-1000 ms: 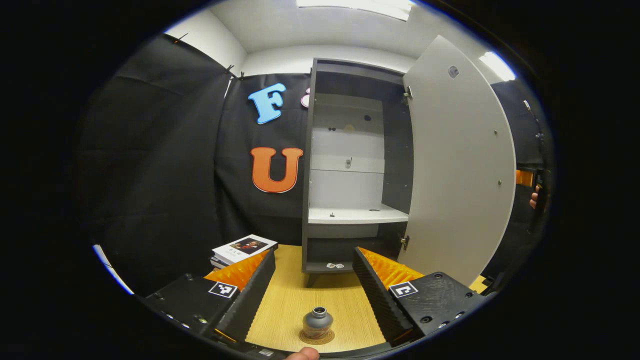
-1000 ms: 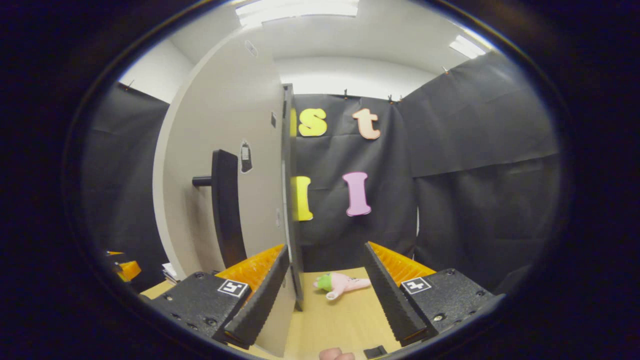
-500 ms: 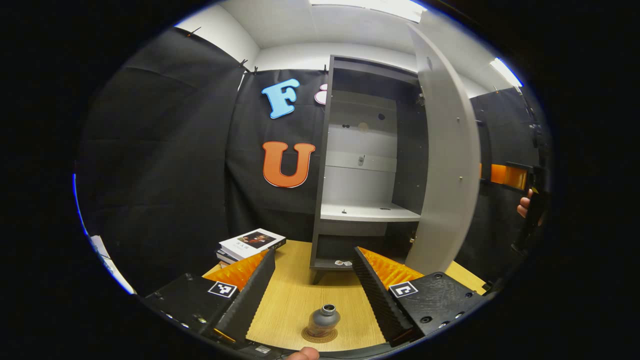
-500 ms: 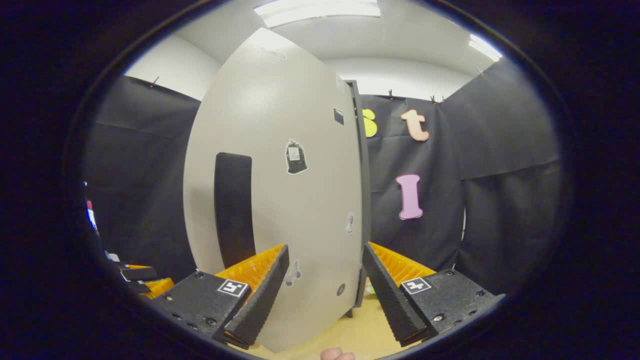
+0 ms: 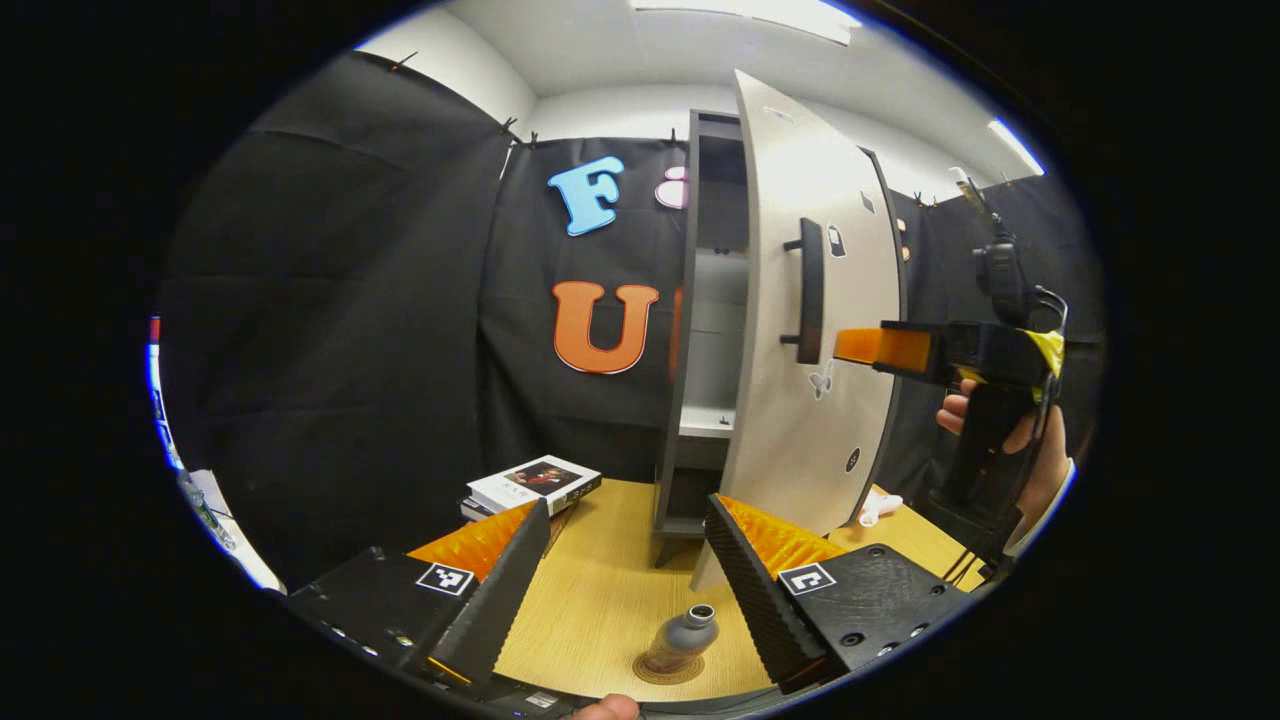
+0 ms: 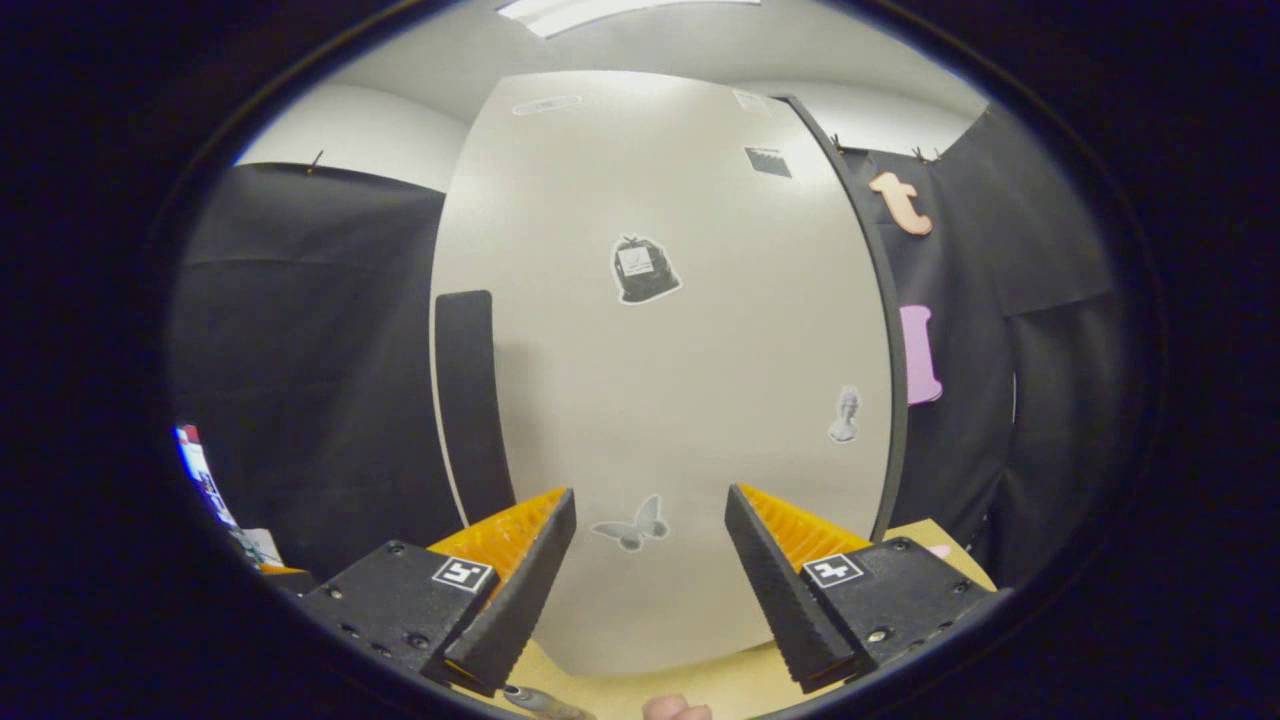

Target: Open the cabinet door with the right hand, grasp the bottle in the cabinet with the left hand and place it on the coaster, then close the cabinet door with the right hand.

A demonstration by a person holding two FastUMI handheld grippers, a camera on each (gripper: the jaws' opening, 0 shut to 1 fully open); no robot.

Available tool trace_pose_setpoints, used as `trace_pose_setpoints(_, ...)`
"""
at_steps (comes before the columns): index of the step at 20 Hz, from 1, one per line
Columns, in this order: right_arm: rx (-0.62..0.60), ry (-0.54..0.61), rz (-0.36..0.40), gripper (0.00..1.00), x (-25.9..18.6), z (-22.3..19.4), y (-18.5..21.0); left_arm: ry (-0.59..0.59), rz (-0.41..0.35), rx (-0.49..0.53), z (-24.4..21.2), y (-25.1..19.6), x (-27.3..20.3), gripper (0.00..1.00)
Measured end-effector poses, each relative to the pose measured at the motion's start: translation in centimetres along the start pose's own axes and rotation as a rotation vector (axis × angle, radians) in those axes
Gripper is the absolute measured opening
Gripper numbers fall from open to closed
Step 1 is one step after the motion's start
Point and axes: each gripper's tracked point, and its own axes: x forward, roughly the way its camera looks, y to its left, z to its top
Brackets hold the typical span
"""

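In the left gripper view a small grey bottle (image 5: 682, 636) stands upright on a round brown coaster (image 5: 668, 668) on the wooden table, just ahead of my open left gripper (image 5: 628, 580), which holds nothing. Behind it stands the dark cabinet (image 5: 690, 330), its pale door (image 5: 812, 330) partly swung across the opening, dark handle (image 5: 808, 290) facing out. My right gripper (image 5: 870, 346), held by a hand, has its fingertips close to the door face near the handle. In the right gripper view the open right gripper (image 6: 645, 560) faces the door (image 6: 680, 380), with the handle (image 6: 468, 400) at left.
A stack of books (image 5: 532, 482) lies on the table left of the cabinet. A small pale toy (image 5: 878, 506) lies on the table right of the door. Black cloth walls close off the back and the sides. The person's hand (image 5: 1000, 440) grips the right gripper's handle.
The cabinet door has swung from wide open to mostly across the opening. My right gripper has come round to face the door's outer side. The bottle has stayed on the coaster.
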Motion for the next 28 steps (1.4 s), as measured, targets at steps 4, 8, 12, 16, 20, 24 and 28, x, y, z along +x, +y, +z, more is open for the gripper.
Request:
trace_pose_setpoints(4,-0.008,-0.028,-0.035,0.98,0.2,0.7,-1.4,-0.012,0.02,0.0,0.3,0.8,-0.2,0.95)
trace_pose_setpoints(8,-0.044,-0.078,-0.073,0.98,-3.5,2.8,-4.0,-0.022,0.019,0.001,0.6,0.6,0.0,0.95)
trace_pose_setpoints(12,-0.138,-0.136,-0.152,0.93,-9.9,4.2,-7.3,-0.038,-0.01,0.003,1.2,-1.1,0.4,0.96)
trace_pose_setpoints(16,-0.153,-0.16,-0.232,0.98,-16.9,3.5,-10.2,-0.064,-0.053,0.012,1.7,-3.4,0.8,0.95)
trace_pose_setpoints(20,-0.134,-0.147,-0.325,0.98,-21.9,-0.4,-12.6,-0.1,-0.108,0.02,2.0,-5.9,0.3,0.95)
trace_pose_setpoints(24,-0.115,-0.12,-0.392,0.98,-24.4,-4.8,-13.7,-0.115,-0.149,0.035,1.5,-8.0,-0.2,0.95)
trace_pose_setpoints(28,-0.056,-0.053,-0.385,0.98,-25.2,-8.1,-13.8,-0.145,-0.174,0.043,1.5,-9.2,-0.9,0.95)
